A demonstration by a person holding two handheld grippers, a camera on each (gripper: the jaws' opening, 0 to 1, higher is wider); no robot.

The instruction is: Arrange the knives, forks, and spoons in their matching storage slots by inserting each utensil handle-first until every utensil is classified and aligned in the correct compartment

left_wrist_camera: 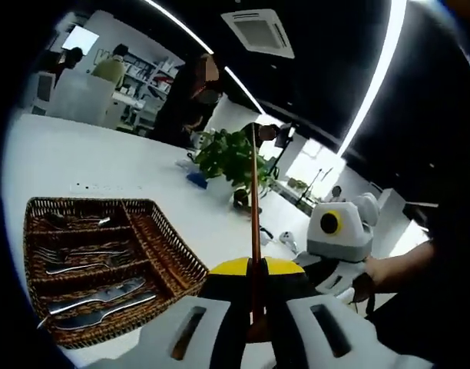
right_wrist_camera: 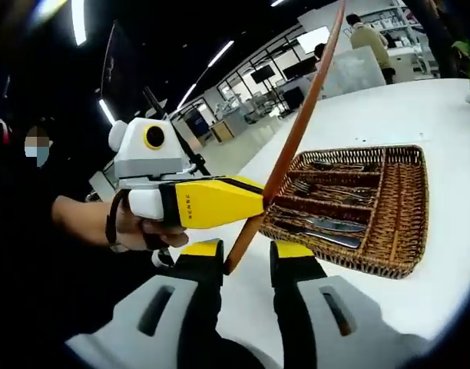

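A long utensil with a thin brown wooden handle (left_wrist_camera: 254, 200) stands upright between my left gripper's (left_wrist_camera: 254, 269) yellow fingertips, which are shut on it. In the right gripper view the left gripper (right_wrist_camera: 258, 201) comes in from the left and holds the handle (right_wrist_camera: 296, 131) slanted, with its lower end between the spread jaws of my open right gripper (right_wrist_camera: 246, 257). The wicker cutlery basket (left_wrist_camera: 173, 250) lies on the white table; spoons are in its far slot, forks in the middle one and knives (left_wrist_camera: 104, 296) in the near one. The same basket (right_wrist_camera: 408, 207) sits right of the handle.
A potted green plant (left_wrist_camera: 231, 157) and a small blue object (left_wrist_camera: 196, 178) stand on the table beyond the basket. A hand (right_wrist_camera: 135, 227) grips the left gripper. People and shelves are in the far background. Bare white tabletop (right_wrist_camera: 442, 115) surrounds the basket.
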